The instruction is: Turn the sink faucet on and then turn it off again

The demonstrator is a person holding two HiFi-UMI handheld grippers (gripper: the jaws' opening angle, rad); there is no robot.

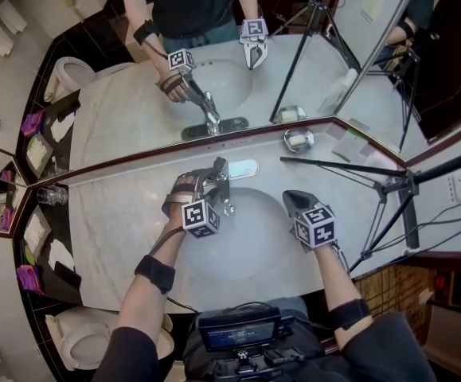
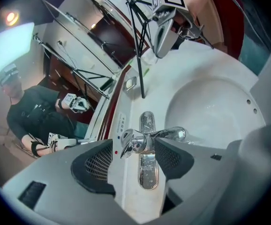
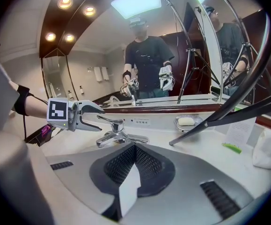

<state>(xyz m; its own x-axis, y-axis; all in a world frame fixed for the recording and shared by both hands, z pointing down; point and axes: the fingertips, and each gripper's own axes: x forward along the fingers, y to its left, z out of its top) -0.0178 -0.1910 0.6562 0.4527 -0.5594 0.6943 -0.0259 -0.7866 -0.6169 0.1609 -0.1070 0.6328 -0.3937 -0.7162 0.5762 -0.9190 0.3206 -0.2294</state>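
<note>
The chrome faucet (image 1: 219, 183) stands at the back of the white basin (image 1: 254, 237). My left gripper (image 1: 208, 183) is open at the faucet's lever (image 2: 128, 144), which lies between the two pads (image 2: 98, 165); they do not press on it. In the right gripper view the left gripper (image 3: 86, 116) has one jaw above the lever (image 3: 108, 121) and one below. The spout (image 2: 172, 135) points over the bowl and I see no stream of water. My right gripper (image 1: 292, 198) hangs shut over the basin's right side, holding nothing, its pads (image 3: 126, 163) pressed together.
A soap dish (image 1: 298, 139) with a bar sits on the counter behind the basin's right side. A black tripod (image 1: 389, 189) stands over the right counter. A glass (image 1: 48, 195) is at the far left, a toilet (image 1: 79, 341) below. The mirror (image 1: 214, 70) rises behind the counter.
</note>
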